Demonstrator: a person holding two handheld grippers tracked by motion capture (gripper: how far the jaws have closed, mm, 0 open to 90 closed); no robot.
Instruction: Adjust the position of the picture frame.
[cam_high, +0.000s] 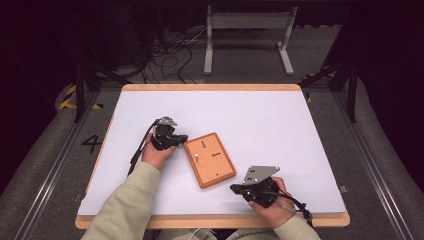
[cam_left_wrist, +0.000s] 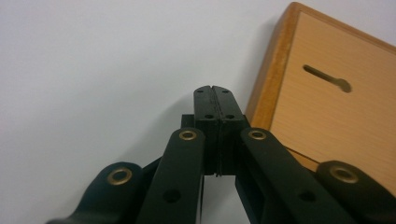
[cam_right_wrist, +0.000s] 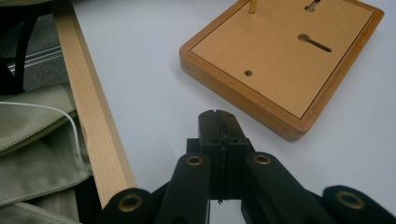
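Note:
A flat wooden box (cam_high: 210, 159) with keyhole slots and a small upright pin lies on the white table (cam_high: 260, 120), turned at an angle. My left gripper (cam_high: 183, 138) rests just left of the box's upper left corner, jaws pressed together with nothing between them. In the left gripper view its shut tips (cam_left_wrist: 215, 95) sit beside the wooden box (cam_left_wrist: 336, 93) edge. My right gripper (cam_high: 234, 188) lies near the table's front edge, below the box's lower right corner, jaws together and empty. The right gripper view shows its tips (cam_right_wrist: 217, 120) a short way from the box (cam_right_wrist: 285, 60).
The table's wooden front rim (cam_right_wrist: 93, 116) runs close by the right gripper, with a pale sleeve (cam_right_wrist: 32, 154) beyond it. Behind the table stand a grey metal frame (cam_high: 247, 35) and loose cables (cam_high: 165, 55) on the floor.

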